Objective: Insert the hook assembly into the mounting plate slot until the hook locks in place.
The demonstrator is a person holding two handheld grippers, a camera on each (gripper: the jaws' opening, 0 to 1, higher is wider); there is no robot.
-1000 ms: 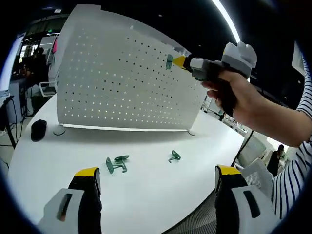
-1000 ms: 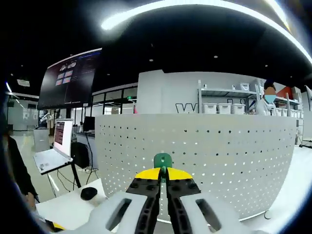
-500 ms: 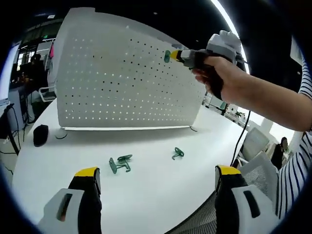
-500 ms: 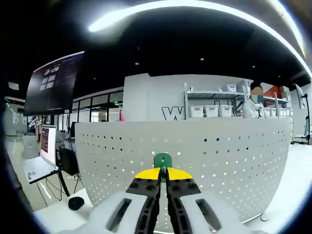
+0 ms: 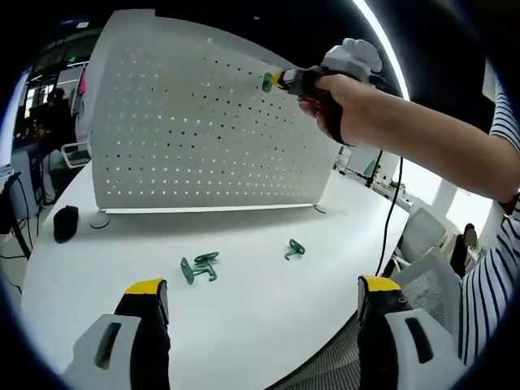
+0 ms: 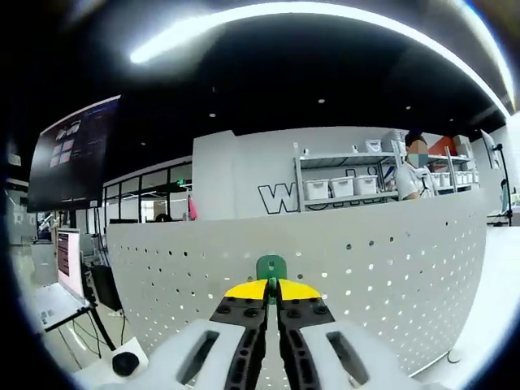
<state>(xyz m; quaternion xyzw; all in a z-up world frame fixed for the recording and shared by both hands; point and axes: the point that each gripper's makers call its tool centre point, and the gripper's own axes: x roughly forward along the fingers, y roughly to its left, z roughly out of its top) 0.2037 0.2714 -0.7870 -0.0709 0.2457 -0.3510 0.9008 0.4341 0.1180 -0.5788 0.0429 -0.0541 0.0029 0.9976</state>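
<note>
A white perforated mounting plate [image 5: 203,138] stands upright on the round white table [image 5: 244,317]. In the left gripper view a person's hand holds my right gripper [image 5: 275,80] near the plate's top edge, shut on a green hook [image 5: 266,82]. The right gripper view looks along its closed jaws: the green hook [image 6: 271,267] sticks out past the yellow tips [image 6: 272,289], right in front of the plate [image 6: 366,284]. My left gripper [image 5: 264,296] is open low over the table's near edge, holding nothing. Three more green hooks [image 5: 200,266] [image 5: 294,248] lie on the table.
A black computer mouse [image 5: 64,222] lies at the table's left, beside the plate's round foot [image 5: 99,218]. A cable [image 5: 390,219] hangs from the right gripper. Shelves with white bins [image 6: 357,185], a person [image 6: 416,172] and a large screen [image 6: 69,154] are beyond the plate.
The right gripper with its hook has risen and moved left along the plate, now near its top edge. The left gripper and the loose hooks have not moved.
</note>
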